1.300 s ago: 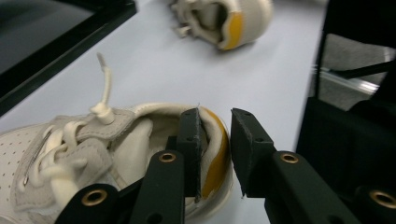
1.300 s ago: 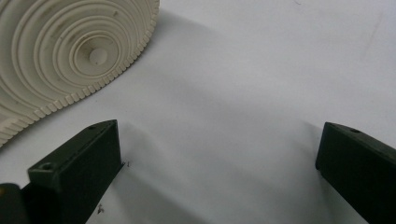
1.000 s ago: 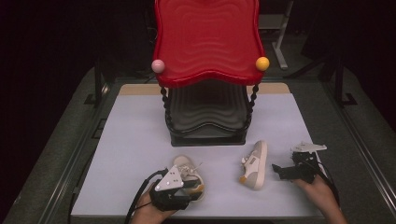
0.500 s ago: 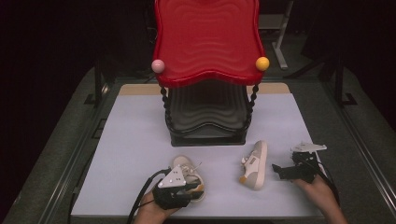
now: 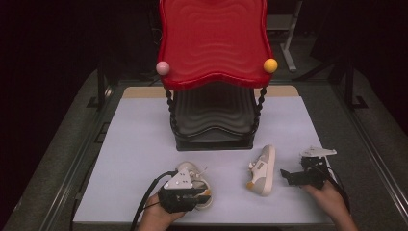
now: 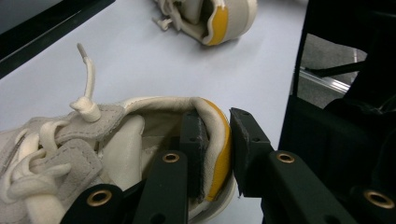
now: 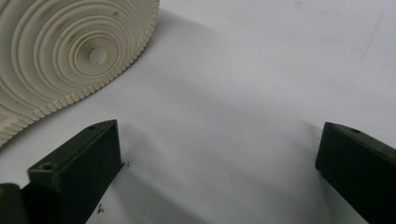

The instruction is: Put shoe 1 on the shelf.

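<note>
Your left gripper (image 6: pixel 215 140) has its jaws pinched on the heel collar of the near sneaker (image 5: pixel 192 173), one jaw inside the shoe and the other outside against the yellow heel patch (image 6: pixel 219 158). That cream sneaker sits on the white table mat (image 5: pixel 139 144), just in front of the black lower tier (image 5: pixel 211 115) of the red-topped stand (image 5: pixel 214 38) and a little to its left. Its knotted lace (image 6: pixel 86 100) sticks up beside the tongue. I can read no brand or writing on it.

The second sneaker (image 5: pixel 262 171) lies on its side, in front of the stand and to its right, well apart from the first. From your right gripper view you see its ringed, ribbed sole (image 7: pixel 60 51), with no lettering legible.

Your right gripper (image 5: pixel 288 177) rests low over the mat just right of that sole, jaws spread wide with nothing between them.

On the stand's red tray rim sit a pink ball (image 5: pixel 163 68) on the left and a yellow ball (image 5: pixel 270 65) on the right.
</note>
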A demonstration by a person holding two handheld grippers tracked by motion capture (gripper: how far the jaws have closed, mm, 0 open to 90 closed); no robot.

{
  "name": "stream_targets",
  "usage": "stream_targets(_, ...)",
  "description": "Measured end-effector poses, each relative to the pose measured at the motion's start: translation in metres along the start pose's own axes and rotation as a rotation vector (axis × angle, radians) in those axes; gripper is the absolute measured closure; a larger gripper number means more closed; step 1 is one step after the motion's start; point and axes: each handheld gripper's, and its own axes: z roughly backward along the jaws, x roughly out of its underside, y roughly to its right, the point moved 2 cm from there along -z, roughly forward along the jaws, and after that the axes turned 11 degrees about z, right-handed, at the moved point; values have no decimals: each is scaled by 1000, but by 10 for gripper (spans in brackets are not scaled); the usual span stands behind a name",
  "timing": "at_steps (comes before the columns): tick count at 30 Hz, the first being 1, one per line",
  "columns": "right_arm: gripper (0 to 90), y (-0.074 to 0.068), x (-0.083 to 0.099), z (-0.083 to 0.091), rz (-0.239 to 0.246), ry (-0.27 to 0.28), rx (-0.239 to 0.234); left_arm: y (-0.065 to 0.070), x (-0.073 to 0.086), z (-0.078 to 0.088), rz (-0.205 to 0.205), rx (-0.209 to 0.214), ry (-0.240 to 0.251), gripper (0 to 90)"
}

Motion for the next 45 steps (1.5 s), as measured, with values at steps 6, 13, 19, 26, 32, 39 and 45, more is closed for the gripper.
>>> stream_targets(6, 0, 0, 0, 0, -1, 0, 0, 7, -16, 7, -48, 25, 9, 765)
stream_targets(13, 0, 0, 0, 0, 1, 0, 1, 11, -31, 14, -78, 40, 16, 765)
stream_targets(19, 0, 0, 0, 0, 0, 2, 1, 14, -48, 22, -118, 37, 17, 765)
stream_targets(26, 0, 0, 0, 0, 1, 3, 1, 12, -70, 33, -156, 37, 42, 765)
stream_targets(32, 0, 0, 0, 0, 0, 3, 1, 11, -85, 38, -185, 39, 59, 765)
stream_targets(39, 0, 0, 0, 0, 0, 3, 1, 6, -101, 35, -230, 31, 58, 765)
stream_targets(45, 0, 0, 0, 0, 0, 4, 1, -7, -118, 30, -268, 14, 53, 765)
